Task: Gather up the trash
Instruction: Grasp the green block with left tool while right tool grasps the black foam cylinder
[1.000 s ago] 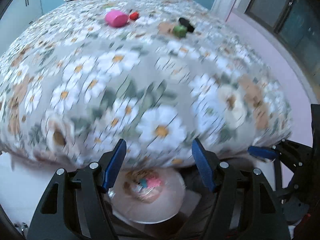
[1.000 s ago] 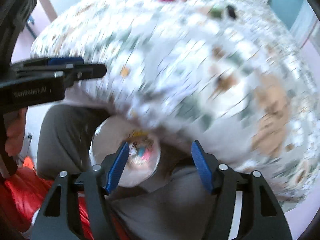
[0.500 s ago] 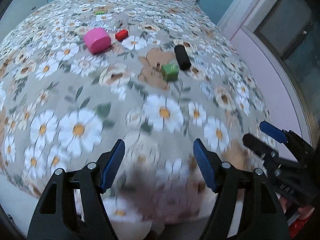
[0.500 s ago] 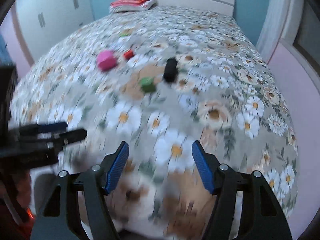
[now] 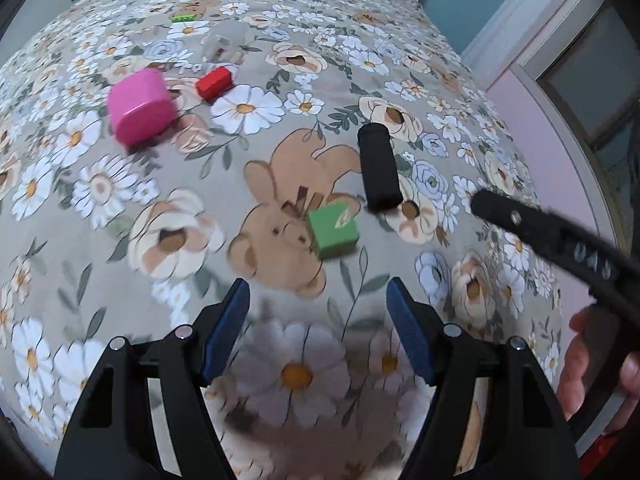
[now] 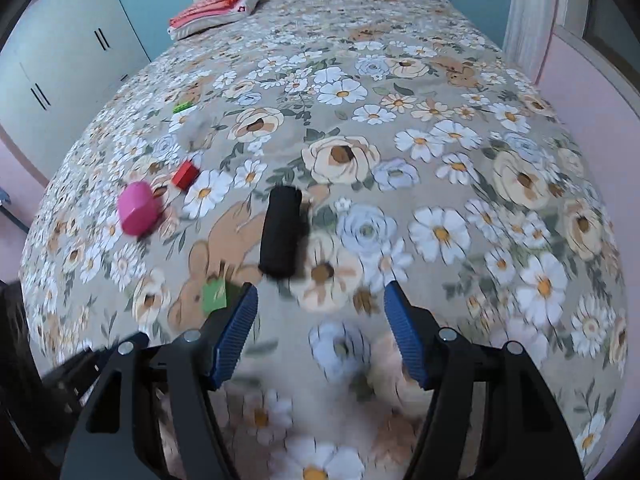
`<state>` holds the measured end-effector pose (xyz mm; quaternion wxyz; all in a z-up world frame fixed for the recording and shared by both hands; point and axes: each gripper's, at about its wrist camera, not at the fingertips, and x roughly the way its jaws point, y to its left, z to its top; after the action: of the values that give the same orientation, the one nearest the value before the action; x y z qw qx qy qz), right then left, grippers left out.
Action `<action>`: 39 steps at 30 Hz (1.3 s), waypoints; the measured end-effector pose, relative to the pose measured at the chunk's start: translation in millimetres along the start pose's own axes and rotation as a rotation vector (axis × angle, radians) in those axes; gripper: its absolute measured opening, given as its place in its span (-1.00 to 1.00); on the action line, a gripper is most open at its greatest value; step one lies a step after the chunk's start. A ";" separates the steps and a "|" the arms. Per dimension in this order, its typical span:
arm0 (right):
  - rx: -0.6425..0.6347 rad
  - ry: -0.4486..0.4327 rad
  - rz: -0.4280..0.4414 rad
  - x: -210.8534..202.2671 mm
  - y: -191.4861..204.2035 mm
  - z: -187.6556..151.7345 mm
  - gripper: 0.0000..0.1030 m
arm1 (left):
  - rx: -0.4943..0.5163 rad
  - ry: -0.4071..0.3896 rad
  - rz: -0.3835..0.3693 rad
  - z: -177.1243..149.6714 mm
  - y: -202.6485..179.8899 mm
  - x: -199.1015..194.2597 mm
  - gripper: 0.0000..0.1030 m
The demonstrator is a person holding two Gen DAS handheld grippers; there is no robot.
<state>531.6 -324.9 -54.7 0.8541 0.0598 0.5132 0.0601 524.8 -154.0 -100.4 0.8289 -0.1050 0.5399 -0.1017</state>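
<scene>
Trash lies scattered on the bed (image 6: 460, 92): a green cube (image 5: 332, 230) just beside a black roll (image 5: 378, 168), with a pink block (image 5: 138, 106) and red block (image 5: 214, 84) farther off. Left gripper (image 5: 318, 320) and right gripper (image 6: 320, 316) hover nearby, fingers apart, empty.

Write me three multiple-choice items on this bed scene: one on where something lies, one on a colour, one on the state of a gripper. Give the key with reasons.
1. The green block lies
A. nearest the left gripper
B. on the folded cloth
C. atop the pink box

2. The roll ahead of the right gripper is
A. white
B. black
C. yellow

3. The right gripper's jaws are
A. clamped on the roll
B. shut empty
C. open, empty

Key: A, it sits just beyond the blue pads; B, dark against the flowered bedspread; C, only bedspread shows between the pads.
</scene>
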 end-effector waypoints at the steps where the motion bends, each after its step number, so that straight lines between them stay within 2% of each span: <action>1: 0.004 0.009 0.006 5.3 0.4 5.0 0.32 | -0.003 0.004 0.004 4.5 -1.9 6.6 0.37; 7: 0.010 0.084 0.020 51.0 10.9 35.2 0.32 | -0.026 0.015 0.041 21.8 -4.1 36.7 0.37; 13: 0.019 0.175 0.016 97.9 17.1 49.4 0.31 | -0.056 0.037 0.043 29.6 -0.3 59.2 0.36; 14: 0.027 0.187 0.019 104.0 16.7 50.1 0.22 | -0.059 0.040 0.048 29.9 0.4 62.0 0.32; 18: 0.034 0.218 0.008 122.2 17.2 50.8 0.09 | -0.056 0.041 0.063 31.9 1.3 71.3 0.08; 22: 0.022 0.223 0.005 124.6 19.7 48.2 -0.34 | -0.048 0.053 0.050 34.7 1.4 76.6 -0.41; 29: 0.043 0.219 0.021 109.6 17.1 42.1 -0.35 | -0.041 0.071 0.013 34.2 5.5 67.3 -0.42; 39: 0.055 0.158 0.011 57.9 20.3 36.8 -0.36 | -0.023 0.012 0.017 32.2 9.8 19.1 -0.42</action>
<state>590.3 -296.9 -84.5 0.8086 0.0811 0.5801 0.0554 562.4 -147.9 -107.1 0.8251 -0.1093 0.5470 -0.0891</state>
